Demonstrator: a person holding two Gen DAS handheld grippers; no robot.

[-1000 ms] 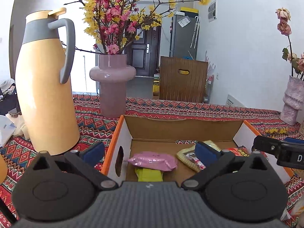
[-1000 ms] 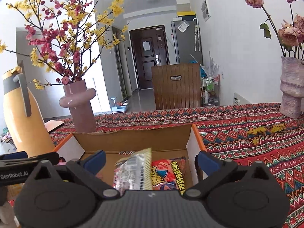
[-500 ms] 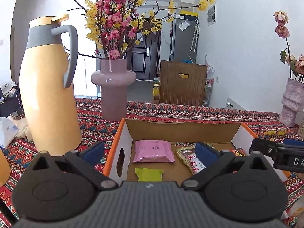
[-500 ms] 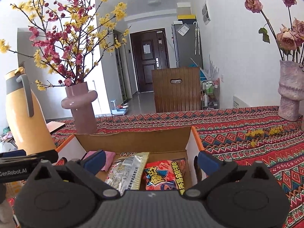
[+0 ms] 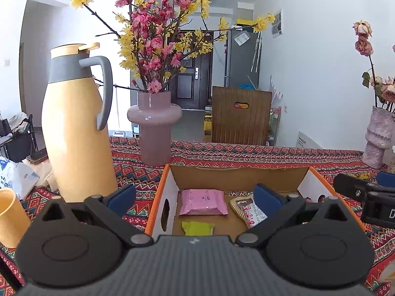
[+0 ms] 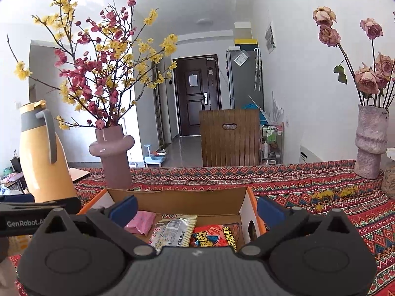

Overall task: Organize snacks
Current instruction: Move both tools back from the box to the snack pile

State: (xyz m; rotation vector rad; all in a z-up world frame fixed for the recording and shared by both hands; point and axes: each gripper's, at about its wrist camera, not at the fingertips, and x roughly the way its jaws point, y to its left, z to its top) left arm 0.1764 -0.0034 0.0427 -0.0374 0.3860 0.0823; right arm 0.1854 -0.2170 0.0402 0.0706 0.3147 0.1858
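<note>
Cardboard box (image 5: 237, 177): pink packet (image 5: 202, 201) ahead of left gripper (image 5: 195, 197) (nearer); right gripper (image 6: 196, 208) likewise spread wide, empty.

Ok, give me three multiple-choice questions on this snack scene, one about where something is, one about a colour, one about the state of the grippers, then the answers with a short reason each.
1. Where does the pink packet lie?
A. inside the cardboard box
B. on the tablecloth
C. in a gripper

2. What colour is the jug's handle?
A. yellow
B. grey
C. pink

3. How do the left gripper and right gripper stand?
A. both shut on packets
B. one open, one shut
C. both open, holding nothing

Answers:
1 A, it lies flat on the box floor.
2 B, grey handle against the yellow jug.
3 C, each gripper's blue pads stand wide apart with no packet between them.
</note>
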